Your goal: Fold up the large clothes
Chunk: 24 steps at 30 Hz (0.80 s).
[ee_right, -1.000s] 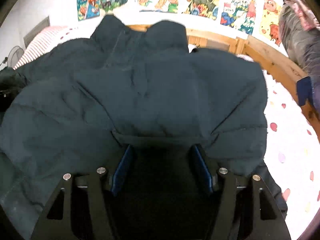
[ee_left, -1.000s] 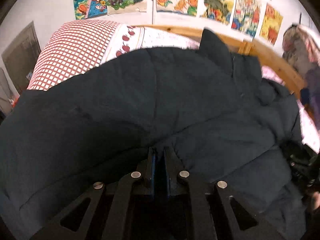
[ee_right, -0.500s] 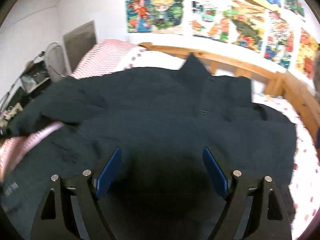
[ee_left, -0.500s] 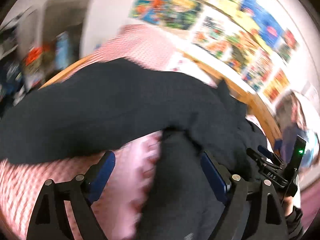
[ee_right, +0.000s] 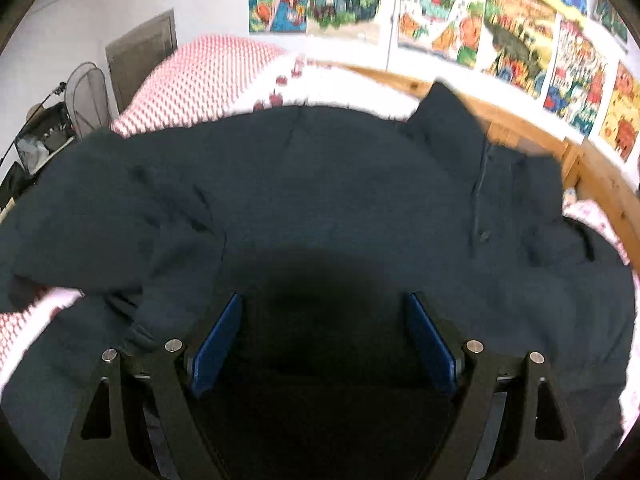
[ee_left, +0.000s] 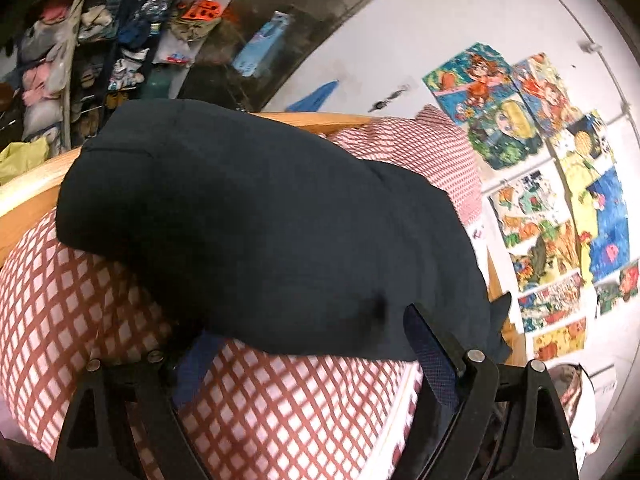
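Observation:
A large dark navy padded jacket (ee_right: 340,184) lies spread over the bed, collar (ee_right: 444,120) toward the wooden headboard. My right gripper (ee_right: 324,340) hovers open over its lower middle, with nothing between the blue pads (ee_right: 216,340). In the left wrist view one puffy sleeve (ee_left: 260,220) of the jacket stretches across the red-checked bedding (ee_left: 72,312). My left gripper (ee_left: 312,352) is open at the sleeve's lower edge. The fabric reaches down between its pads (ee_left: 428,348) and covers the tip of the left one.
The wooden bed rail (ee_left: 24,188) runs along the left side, and the headboard (ee_right: 532,132) stands below cartoon posters (ee_right: 516,32). A red-checked pillow (ee_right: 200,76) lies at the far left of the bed. Cluttered shelves (ee_left: 80,40), a fan (ee_right: 86,96) and a grey door (ee_right: 140,56) stand beyond.
My left gripper was shut on the jacket, has opened, and has swung left to the sleeve over the checked bedding. The right gripper stays open and has drawn back and to the left a little.

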Each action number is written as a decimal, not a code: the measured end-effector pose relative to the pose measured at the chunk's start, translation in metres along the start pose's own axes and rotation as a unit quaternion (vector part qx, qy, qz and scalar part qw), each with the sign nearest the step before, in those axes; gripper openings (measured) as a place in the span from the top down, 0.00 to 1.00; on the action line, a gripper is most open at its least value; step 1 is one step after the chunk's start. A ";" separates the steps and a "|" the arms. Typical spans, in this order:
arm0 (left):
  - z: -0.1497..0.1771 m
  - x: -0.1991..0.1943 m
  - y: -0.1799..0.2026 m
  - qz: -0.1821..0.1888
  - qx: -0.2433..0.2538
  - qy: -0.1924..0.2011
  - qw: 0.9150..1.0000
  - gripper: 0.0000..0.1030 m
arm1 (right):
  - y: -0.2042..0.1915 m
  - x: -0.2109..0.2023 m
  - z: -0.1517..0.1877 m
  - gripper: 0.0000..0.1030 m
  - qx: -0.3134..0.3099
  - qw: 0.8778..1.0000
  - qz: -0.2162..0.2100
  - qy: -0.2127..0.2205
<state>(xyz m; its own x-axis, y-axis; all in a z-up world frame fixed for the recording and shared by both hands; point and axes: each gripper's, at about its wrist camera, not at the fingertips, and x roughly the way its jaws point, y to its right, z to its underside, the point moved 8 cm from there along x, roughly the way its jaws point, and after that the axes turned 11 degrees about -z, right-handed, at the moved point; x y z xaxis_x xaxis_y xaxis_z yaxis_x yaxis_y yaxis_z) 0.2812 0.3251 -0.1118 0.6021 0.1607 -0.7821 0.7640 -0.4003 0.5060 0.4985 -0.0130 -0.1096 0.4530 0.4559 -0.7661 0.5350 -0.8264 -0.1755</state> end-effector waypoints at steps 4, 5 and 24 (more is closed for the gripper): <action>-0.005 -0.005 -0.012 -0.021 -0.002 0.036 0.999 0.59 | -0.003 0.015 0.017 0.18 -0.007 1.000 0.008 -0.011; -0.007 -0.007 -0.013 -0.023 0.002 0.044 0.999 0.64 | -0.004 0.016 0.020 0.17 -0.010 1.000 0.011 -0.012; -0.074 -0.144 0.147 0.035 0.260 0.249 0.932 0.94 | 0.025 -0.073 0.036 0.17 0.026 0.998 -0.046 0.044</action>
<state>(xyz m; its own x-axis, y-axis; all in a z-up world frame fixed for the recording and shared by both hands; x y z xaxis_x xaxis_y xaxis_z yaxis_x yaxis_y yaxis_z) 0.3237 0.3101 0.1022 0.7777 0.4656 -0.4224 0.5817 -0.7876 0.2030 0.4529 -0.0785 -0.0798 0.4652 0.5556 -0.6891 0.5409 -0.7947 -0.2756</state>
